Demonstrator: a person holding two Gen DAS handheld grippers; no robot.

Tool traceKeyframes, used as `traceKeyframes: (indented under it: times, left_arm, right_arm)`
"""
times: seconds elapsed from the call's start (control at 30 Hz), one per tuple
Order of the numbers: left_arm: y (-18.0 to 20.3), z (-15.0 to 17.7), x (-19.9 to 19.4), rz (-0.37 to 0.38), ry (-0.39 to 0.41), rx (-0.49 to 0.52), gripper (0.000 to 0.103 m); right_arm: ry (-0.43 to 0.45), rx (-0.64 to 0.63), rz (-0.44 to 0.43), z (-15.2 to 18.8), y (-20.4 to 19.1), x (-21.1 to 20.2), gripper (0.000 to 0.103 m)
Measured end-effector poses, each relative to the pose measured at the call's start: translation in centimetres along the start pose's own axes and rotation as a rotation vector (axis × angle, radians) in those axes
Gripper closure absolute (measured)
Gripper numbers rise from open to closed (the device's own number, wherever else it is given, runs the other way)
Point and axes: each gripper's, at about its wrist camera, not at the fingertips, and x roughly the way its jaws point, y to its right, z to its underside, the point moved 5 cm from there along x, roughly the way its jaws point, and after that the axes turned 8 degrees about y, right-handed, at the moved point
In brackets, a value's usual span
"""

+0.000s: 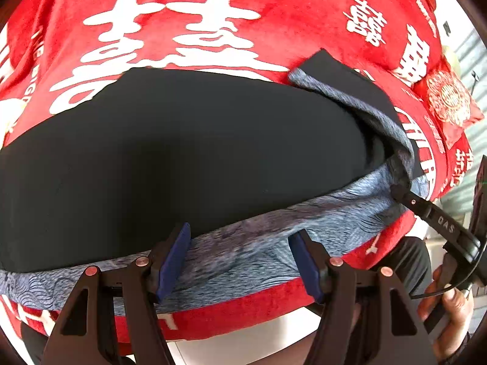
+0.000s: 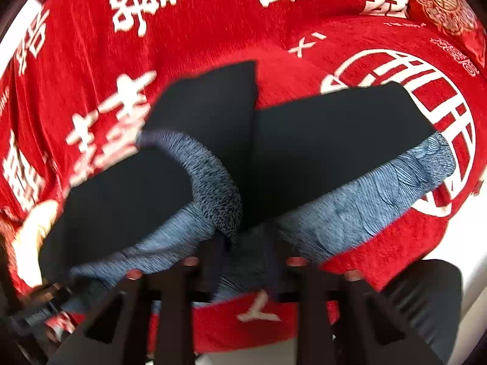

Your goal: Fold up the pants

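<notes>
Black pants (image 1: 182,158) with a blue-grey patterned waistband (image 1: 243,252) lie spread on a red blanket (image 1: 188,3) printed with white characters; the waistband runs along the near edge of the blanket, closest to both cameras. At the right end in the left wrist view the waistband is turned over, its grey patterned side curling up over the black cloth. Left gripper (image 1: 239,261) hangs over the waistband, blue pads (image 1: 173,258) apart, band showing between them, nothing pinched that can be seen. Right gripper (image 2: 243,261), seen from the left wrist view as a black finger at the folded waistband corner, tip touching or just at the cloth; a hand (image 1: 450,310) holds its handle at the lower right. Right wrist view is blurred: jaws look apart with waistband cloth between them, grip on it cannot be told. A red embroidered cushion (image 1: 447,100) sits at the far right edge of the blanket.
</notes>
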Motion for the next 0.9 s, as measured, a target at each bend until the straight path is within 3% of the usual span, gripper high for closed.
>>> traceKeyframes:
  times: [0.03,0.07,0.17,0.33,0.47,0.6,0.67,0.73,0.77,0.8,0.83,0.9]
  left_arm:
    - [0.3,0.1,0.2,-0.003,-0.002,0.006,0.030]
    - [0.4,0.2,0.3,-0.008,0.001,0.009,0.029]
    - [0.6,0.5,0.6,-0.018,0.007,0.012,0.027]
    - [0.7,-0.2,-0.4,0.004,0.029,-0.029,0.027]
    - [0.6,-0.4,-0.1,0.007,0.016,-0.047,0.027]
    - [0.2,0.4,0.8,-0.007,0.003,-0.044,0.027]
    - [0.3,0.4,0.7,-0.012,0.002,-0.043,0.027]
    - [0.3,0.4,0.7,-0.014,-0.001,-0.044,0.027]
    - [0.3,0.4,0.7,-0.016,-0.002,-0.042,0.027]
    - [0.3,0.5,0.8,-0.018,-0.002,-0.040,0.027]
    - [0.4,0.5,0.8,-0.025,-0.004,-0.034,0.027]
    - [0.5,0.6,0.9,-0.038,-0.006,-0.023,0.027]
  right_arm:
    - [0.034,-0.035,0.007,-0.2,-0.2,-0.7,0.016]
    - [0.072,-0.071,0.008,-0.5,-0.5,-1.6,0.014]
    - [0.162,-0.206,0.044,-1.4,-1.9,-3.7,0.014]
    - [0.222,-0.474,0.101,-3.9,-5.7,-3.7,0.014]
    - [0.192,-0.732,0.156,-4.8,-9.5,-0.5,0.014]
    - [0.079,-0.975,0.299,-4.1,-11.8,5.2,0.014]
    - [0.035,-1.060,0.360,-3.4,-11.7,7.5,0.014]
    - [0.055,-1.062,0.340,-3.4,-11.7,7.8,0.015]
    - [0.047,-1.038,0.313,-3.5,-11.4,7.6,0.032]
    - [0.023,-0.992,0.283,-3.8,-11.0,7.5,0.069]
    - [0.027,-0.952,0.295,-4.4,-10.3,7.2,0.081]
    - [0.042,-0.854,0.239,-5.4,-9.0,5.8,0.089]
